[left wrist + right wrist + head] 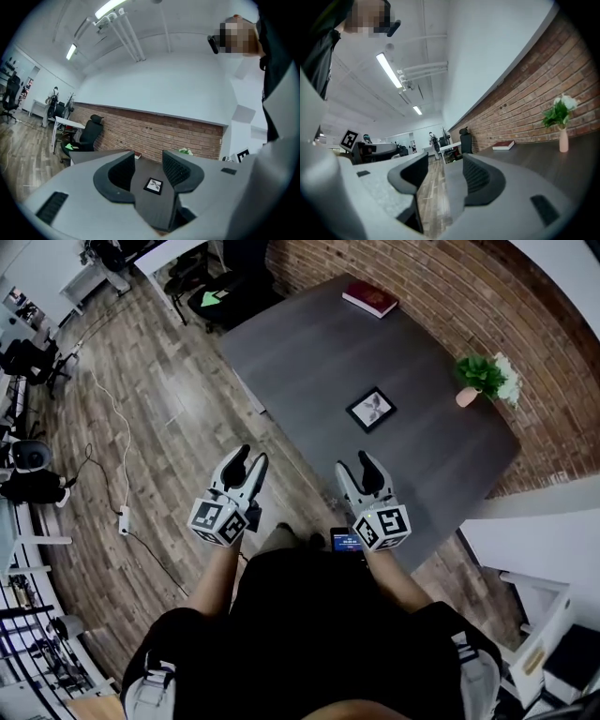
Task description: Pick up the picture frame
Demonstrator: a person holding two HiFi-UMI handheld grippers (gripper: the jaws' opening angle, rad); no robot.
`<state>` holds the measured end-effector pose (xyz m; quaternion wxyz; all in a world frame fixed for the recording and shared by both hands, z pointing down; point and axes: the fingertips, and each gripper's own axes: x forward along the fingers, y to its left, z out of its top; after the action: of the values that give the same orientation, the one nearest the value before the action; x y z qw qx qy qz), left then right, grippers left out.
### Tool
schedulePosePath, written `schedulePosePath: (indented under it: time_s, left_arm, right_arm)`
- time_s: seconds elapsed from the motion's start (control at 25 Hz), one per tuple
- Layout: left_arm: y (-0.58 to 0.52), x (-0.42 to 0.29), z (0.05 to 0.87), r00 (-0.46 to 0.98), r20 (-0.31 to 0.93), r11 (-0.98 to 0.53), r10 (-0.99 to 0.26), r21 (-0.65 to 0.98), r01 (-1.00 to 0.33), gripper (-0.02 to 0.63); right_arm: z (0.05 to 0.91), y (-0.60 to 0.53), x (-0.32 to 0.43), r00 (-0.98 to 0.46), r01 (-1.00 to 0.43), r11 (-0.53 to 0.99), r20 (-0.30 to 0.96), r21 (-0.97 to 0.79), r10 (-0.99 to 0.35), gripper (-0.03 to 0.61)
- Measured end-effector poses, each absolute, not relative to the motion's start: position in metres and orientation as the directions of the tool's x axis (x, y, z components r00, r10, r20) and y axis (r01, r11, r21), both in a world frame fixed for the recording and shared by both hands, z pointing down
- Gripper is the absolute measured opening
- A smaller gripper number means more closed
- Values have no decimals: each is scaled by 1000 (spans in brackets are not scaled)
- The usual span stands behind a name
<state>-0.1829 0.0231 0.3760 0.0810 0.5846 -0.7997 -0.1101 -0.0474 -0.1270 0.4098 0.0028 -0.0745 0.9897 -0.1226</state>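
The picture frame [371, 410] lies flat, face up, in the middle of the dark desk [309, 352], well apart from both tongs. The left tongs [250, 461] stand released over the wooden floor [159, 418], just beside the desk's left edge, nothing between them. The right tongs [356, 465], also released and empty, hover over the desk's near edge. Lying flat, the frame offers only thin edges, so I judge the tongs could skid it along the desk or drop it as it tilts. The one container, a pinkish vase [466, 397] at the right, holds green leaves [480, 373] and white flowers [509, 385]; a shoved frame might topple it.
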Motion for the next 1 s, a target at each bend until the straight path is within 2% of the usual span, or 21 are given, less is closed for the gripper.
schedulePosePath:
  time_s: [0.2, 0.56, 0.76, 1.0]
  left_arm:
    - [-36, -202, 379, -177, 25, 177, -984, 268, -947, 175]
    - [-174, -261, 431, 109, 117, -65, -987, 331, -941, 175]
    - [-248, -287, 453, 271, 155, -201, -950, 361, -911, 175]
    - [-309, -289, 487, 474, 248, -336, -845, 443, -831, 173]
  right_arm:
    - [418, -174, -53, -967, -253, 936, 29, -245, -253, 233]
    - [458, -255, -79, -870, -493, 822, 138, -285, -473, 233]
    - [475, -295, -103, -794, -608, 728, 211, -316, -571, 233]
    - [498, -332, -122, -711, -703, 617, 315, -353, -629, 233]
